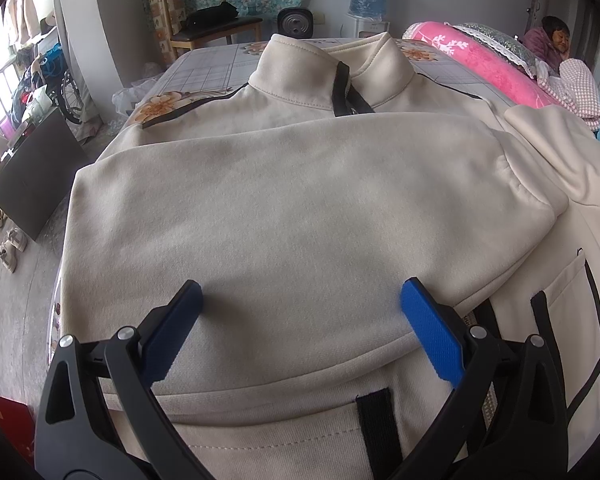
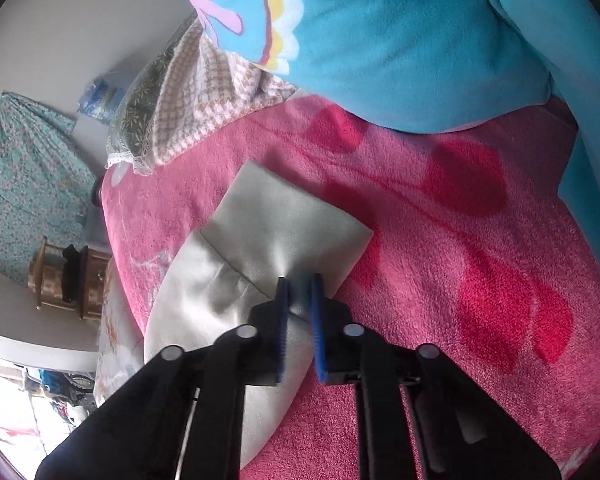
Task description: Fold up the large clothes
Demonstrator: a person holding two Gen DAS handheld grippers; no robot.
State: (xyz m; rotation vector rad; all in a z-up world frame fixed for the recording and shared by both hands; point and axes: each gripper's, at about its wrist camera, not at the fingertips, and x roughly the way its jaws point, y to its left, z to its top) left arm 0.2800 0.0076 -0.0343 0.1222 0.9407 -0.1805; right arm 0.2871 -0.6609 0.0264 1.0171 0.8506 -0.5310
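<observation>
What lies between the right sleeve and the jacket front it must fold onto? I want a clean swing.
Nothing visible blocks it. The right gripper pinches the cuff over the pink blanket. The jacket front carries only the left sleeve, already folded across, under the open left gripper.

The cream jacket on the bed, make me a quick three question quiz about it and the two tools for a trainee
1. True or false: the left tool is shut on the jacket.
2. What does the right tool pinch? A) the pink blanket B) the jacket's sleeve cuff C) the blue blanket
3. Fill in: one sleeve lies folded across the jacket's ____.

Key: 1 false, its blue fingers stand wide apart over the fabric; 2 B; 3 front.
</observation>
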